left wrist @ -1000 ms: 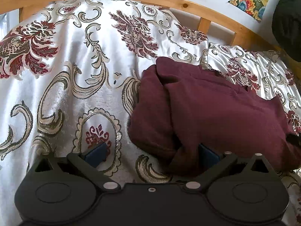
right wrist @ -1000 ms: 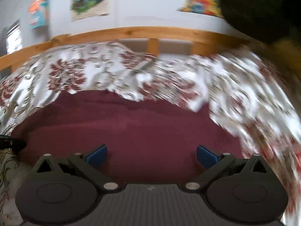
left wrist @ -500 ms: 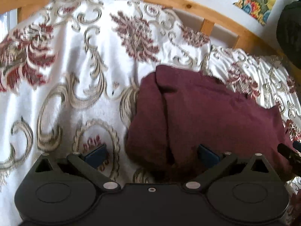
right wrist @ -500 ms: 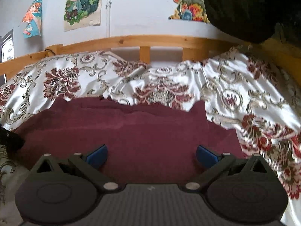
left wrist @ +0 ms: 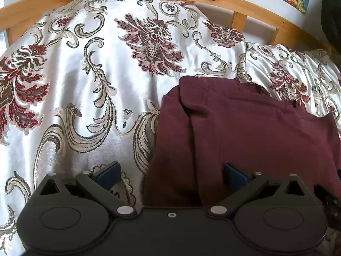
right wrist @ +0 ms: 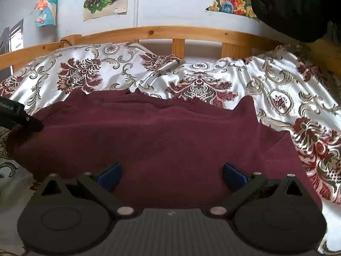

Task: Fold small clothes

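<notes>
Left wrist view: maroon garment (left wrist: 255,136) lies on the bed (left wrist: 85,85), partly folded. Left gripper (left wrist: 171,173) and right gripper (right wrist: 171,173) both hover, fingers apart, empty. Next: pinch near hem corners, fold over.

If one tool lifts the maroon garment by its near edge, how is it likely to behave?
The maroon garment is probably floppy: it lies in soft folds, so it should drape and sag. It looks fairly thick, so perhaps weighty for its size. On the shiny bedspread it may slide if pushed.
</notes>
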Tool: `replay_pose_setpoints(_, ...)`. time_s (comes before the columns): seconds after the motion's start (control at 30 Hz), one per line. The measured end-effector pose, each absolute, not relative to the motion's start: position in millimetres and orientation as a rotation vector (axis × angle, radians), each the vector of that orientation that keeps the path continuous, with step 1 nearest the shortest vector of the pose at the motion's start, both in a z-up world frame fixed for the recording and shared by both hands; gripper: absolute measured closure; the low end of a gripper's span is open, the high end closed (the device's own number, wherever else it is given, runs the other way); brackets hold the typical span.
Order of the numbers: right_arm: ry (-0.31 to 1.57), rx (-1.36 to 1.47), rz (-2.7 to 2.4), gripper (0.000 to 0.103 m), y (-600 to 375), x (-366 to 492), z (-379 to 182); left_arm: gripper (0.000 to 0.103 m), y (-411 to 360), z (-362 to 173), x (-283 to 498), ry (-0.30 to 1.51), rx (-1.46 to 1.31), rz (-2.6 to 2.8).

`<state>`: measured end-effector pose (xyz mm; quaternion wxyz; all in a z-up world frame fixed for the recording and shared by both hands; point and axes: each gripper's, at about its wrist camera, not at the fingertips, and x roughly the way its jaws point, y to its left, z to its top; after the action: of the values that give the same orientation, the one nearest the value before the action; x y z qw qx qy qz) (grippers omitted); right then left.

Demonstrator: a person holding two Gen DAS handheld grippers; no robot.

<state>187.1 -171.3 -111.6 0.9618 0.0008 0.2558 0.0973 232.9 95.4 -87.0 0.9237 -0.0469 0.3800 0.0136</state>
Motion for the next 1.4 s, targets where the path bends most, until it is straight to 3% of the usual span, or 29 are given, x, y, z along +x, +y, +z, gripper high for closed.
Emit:
replay_pose_setpoints(0.47, 0.523, 0.003, 0.199, 0.000, -174, 189, -112, 0.001, 74, -77, 228, 0.732, 0.004, 0.014)
replay_pose_setpoints(0.97, 0.524, 0.002, 0.199, 0.000, -174, 189, -112, 0.003, 74, -85, 238, 0.799, 0.025, 0.021)
replay_pose_setpoints(1.13, 0.524, 0.002, 0.199, 0.000, -174, 189, -112, 0.012, 82, -81, 229, 0.793, -0.037, -0.015)
replay_pose_setpoints(1.4, 0.525, 0.002, 0.200, 0.000, -174, 190, -112, 0.039, 102, -78, 223, 0.795, -0.145, -0.034)
